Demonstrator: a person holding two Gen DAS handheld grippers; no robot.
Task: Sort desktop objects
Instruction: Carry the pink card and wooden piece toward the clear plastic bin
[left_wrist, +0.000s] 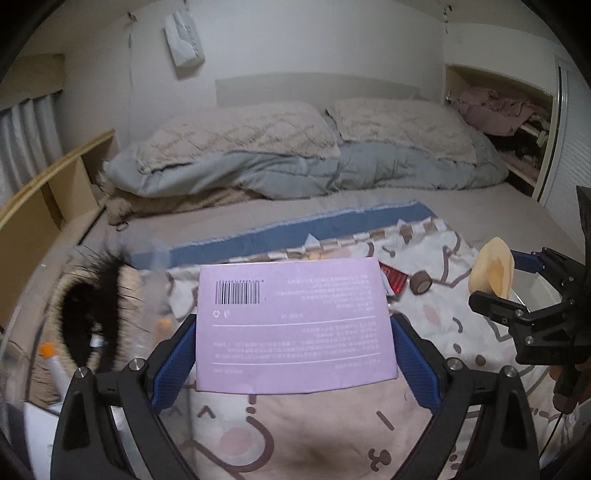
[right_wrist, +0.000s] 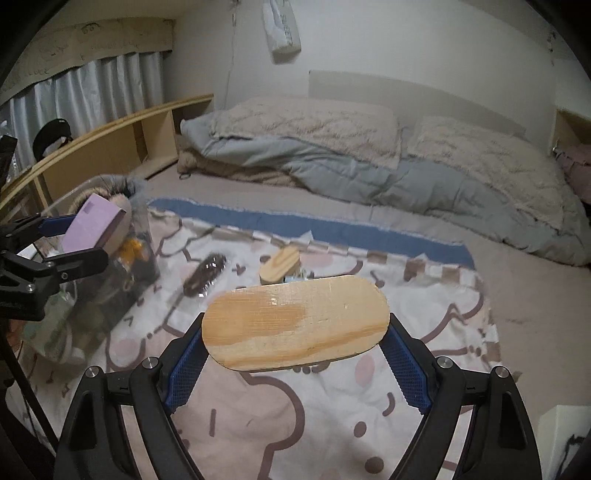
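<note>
Left wrist view: left tool (left_wrist: 295, 328) clamps a purple box (left_wrist: 295, 325) above the bed's patterned blanket (left_wrist: 295, 435), long axis crosswise, barcode end far.

Right wrist view: right tool (right_wrist: 295, 332) grips an oval wooden board (right_wrist: 295, 321), long axis crosswise between the pads, above the blanket.

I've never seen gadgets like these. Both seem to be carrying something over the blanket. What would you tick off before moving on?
1. Left tool clamped on the purple box: ok, both pads press its sides.
2. Right tool clamped on the wooden oval: ok.
3. Both items lifted off the blanket: ok.
4. Tools apart from each other: ok.
5. Clear bin has room for the box: cannot tell, its contents are blurred.
6. Second wooden piece on the blanket awaits sorting: not ok.
</note>
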